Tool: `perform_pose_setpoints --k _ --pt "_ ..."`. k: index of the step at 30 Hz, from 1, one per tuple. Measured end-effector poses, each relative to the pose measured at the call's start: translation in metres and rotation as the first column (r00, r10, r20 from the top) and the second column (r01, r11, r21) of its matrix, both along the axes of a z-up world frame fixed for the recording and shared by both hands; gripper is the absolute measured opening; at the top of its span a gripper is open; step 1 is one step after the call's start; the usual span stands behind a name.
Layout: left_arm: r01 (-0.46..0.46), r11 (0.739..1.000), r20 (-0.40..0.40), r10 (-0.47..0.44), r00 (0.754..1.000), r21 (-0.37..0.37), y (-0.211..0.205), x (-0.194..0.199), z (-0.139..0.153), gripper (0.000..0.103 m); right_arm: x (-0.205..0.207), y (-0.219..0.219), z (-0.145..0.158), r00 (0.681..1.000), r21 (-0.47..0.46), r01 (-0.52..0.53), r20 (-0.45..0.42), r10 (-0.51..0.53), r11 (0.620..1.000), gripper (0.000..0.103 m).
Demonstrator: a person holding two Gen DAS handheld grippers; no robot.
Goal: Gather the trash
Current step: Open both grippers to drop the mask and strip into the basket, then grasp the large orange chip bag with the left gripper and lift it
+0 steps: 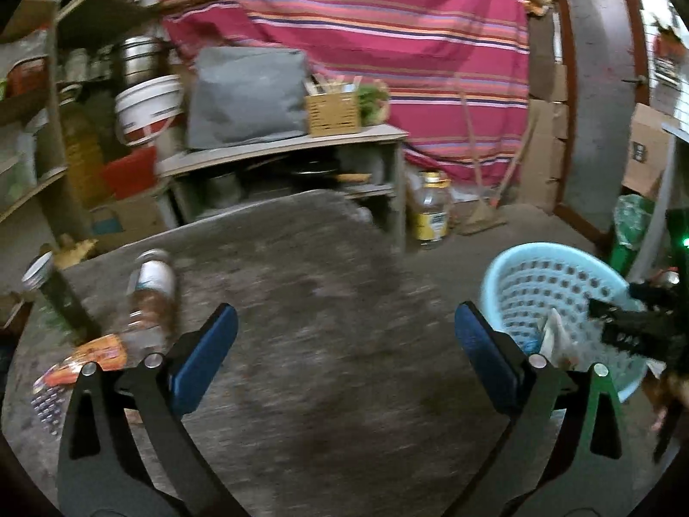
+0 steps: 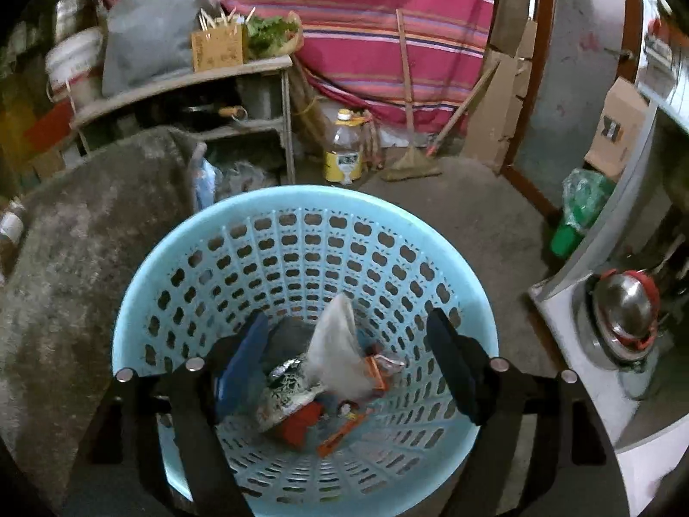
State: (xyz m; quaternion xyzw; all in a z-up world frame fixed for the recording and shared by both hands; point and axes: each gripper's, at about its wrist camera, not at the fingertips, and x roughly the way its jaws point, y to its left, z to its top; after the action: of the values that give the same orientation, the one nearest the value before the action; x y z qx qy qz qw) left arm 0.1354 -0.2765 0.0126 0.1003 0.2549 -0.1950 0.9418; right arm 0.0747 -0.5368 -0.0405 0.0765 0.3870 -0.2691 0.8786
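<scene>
A: Orange foil at the far left: a crinkled snack wrapper (image 1: 82,366) lies on the grey table (image 1: 301,323), just beside a clear plastic bottle (image 1: 150,301) on its side. What do you make of them?

B: The wrapper looks feather-light and limp, probably slippery; I'd pinch it across a bunched fold. The bottle seems light and stiff enough to squeeze a little, and round, so it may roll. Best taken across the middle of its body.

A: And the left gripper (image 1: 346,344)?

B: Spread wide over bare tabletop, nothing between its blue pads. Both pieces sit left of it. A dark upright can (image 1: 47,284) with a pale lid stands near the bottle and could get knocked.

A: Further right?

B: The pale blue perforated basket (image 2: 301,202) stands off the table's right edge. The right gripper (image 2: 349,357) hangs above it, parted and empty; a white bag (image 2: 336,344) and mixed wrappers lie at the bottom beneath it.

A: Beyond that?

B: A yellow-labelled jug (image 2: 344,151), a broom (image 2: 409,159) and a green bag (image 2: 581,207), all well clear.
</scene>
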Motion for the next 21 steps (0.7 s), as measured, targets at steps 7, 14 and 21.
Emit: perform_pose_setpoints --k 7,14,21 --pt "-0.116 0.993 -0.007 0.116 0.993 0.009 0.067 0.020 -0.004 0.098 0.008 0.044 0.029 0.996 -0.082 0.011 0.091 -0.003 0.997 0.093" --pt "-0.217 0.976 -0.023 0.217 0.976 -0.029 0.141 0.036 -0.001 0.098 0.026 0.111 0.045 0.974 -0.067 -0.118 0.187 0.129 0.991 0.094" --pt "-0.321 0.947 -0.057 0.320 0.946 -0.017 0.205 0.062 -0.011 0.097 0.054 0.170 0.036 0.958 -0.090 -0.226 0.158 0.238 0.970 0.094"
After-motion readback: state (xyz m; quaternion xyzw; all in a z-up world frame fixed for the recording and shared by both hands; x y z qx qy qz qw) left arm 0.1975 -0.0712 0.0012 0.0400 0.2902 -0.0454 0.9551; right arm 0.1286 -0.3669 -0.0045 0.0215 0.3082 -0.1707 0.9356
